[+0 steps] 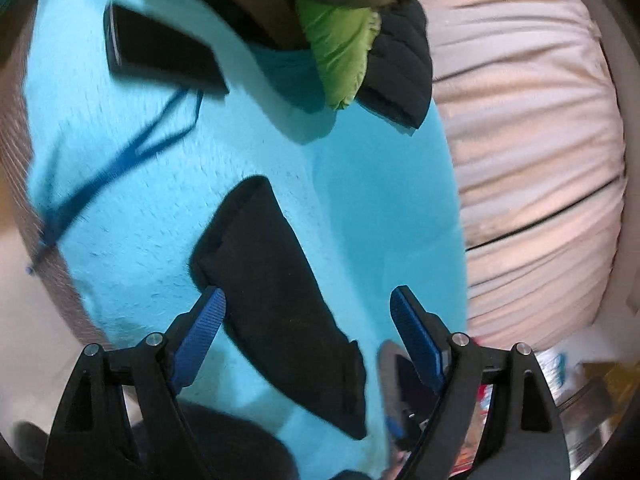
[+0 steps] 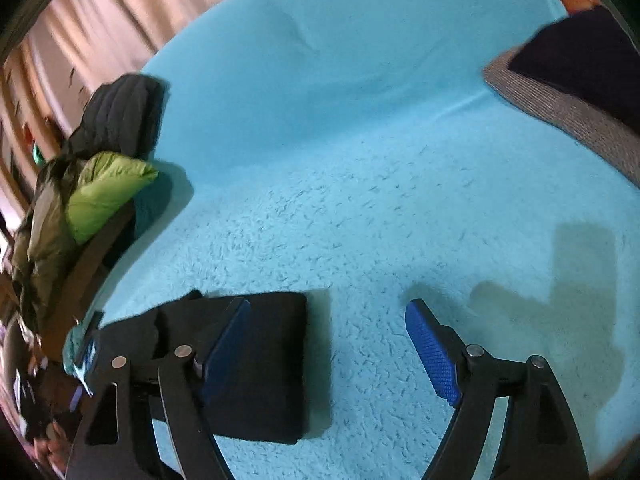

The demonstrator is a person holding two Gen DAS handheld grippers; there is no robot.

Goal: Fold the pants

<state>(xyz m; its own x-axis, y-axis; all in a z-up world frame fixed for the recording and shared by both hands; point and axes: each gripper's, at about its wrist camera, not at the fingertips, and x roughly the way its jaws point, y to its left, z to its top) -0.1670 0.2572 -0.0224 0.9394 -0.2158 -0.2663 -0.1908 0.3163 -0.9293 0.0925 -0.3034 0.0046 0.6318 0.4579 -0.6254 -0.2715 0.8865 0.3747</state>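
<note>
Pants (image 1: 276, 300), black, lie as a compact folded bundle on the turquoise fleece blanket (image 2: 360, 200). Left tool (image 1: 308, 300) fingers spread apart, empty, straddling the bundle; its long axis runs roughly away along the tool's line. Right tool (image 2: 328, 316) likewise apart, empty; the bundle (image 2: 256, 360) sits under its left finger, off-centre. Left hand looks better placed for any further tidying. Fold appears largely done. Nearby: jackets (image 2: 108, 188) piled at the blanket's edge, a dark flat case (image 1: 160, 52), pale curtain (image 1: 520, 120) behind.

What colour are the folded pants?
Black. The pants show best in the right wrist view, lying folded on the turquoise blanket.
</note>
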